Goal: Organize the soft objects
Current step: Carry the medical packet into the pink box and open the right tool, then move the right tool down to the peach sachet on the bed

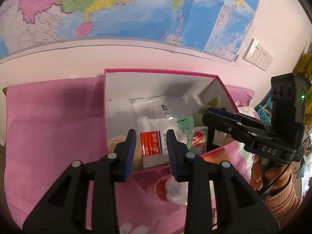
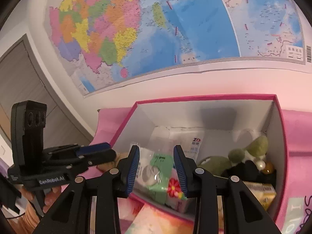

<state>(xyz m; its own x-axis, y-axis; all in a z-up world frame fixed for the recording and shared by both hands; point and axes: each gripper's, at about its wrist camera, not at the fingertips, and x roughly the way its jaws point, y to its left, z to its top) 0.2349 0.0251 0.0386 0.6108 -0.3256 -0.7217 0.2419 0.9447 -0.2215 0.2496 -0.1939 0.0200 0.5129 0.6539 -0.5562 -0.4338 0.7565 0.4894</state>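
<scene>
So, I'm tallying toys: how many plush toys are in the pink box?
2: green plush in the far right corner, beige plush near left; others may be hidden.

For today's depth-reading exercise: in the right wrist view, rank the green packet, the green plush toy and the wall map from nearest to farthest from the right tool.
1. Green packet: in the pink box, just beyond the right tool, between its fingers as seen here.
2. Green plush toy: deeper in the box, toward its right corner.
3. Wall map: on the wall behind the box, farthest.
</scene>
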